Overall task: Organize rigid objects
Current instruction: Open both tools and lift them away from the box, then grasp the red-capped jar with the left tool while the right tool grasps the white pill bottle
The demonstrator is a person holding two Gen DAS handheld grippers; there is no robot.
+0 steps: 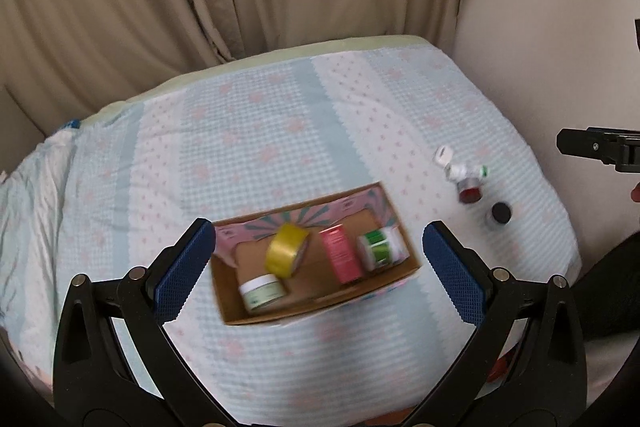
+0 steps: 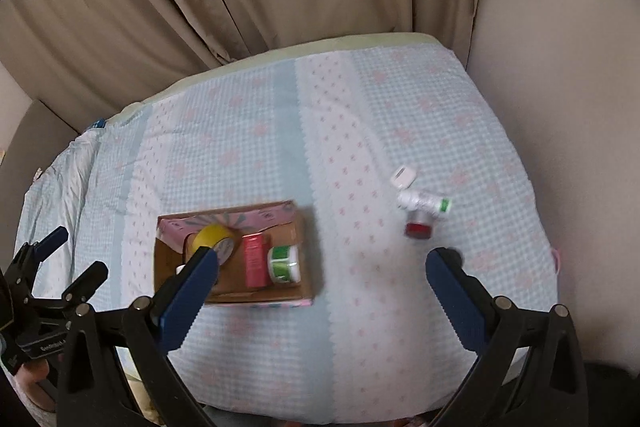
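Mostly blurry red-capped jar (image 2: 418, 227) w/ clear sides

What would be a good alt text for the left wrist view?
An open cardboard box on a checkered bedspread holds a yellow tape roll, a pink box, and two small jars. The left gripper hovers above, jaws wide apart; a few small containers lie loose to the right.

Open cardboard box (image 1: 224, 303) holding yellow tape roll (image 1: 286, 249), pink carton (image 1: 341, 254)

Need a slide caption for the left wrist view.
Open left gripper above cardboard box holding yellow tape roll; small containers loose on bedspread.
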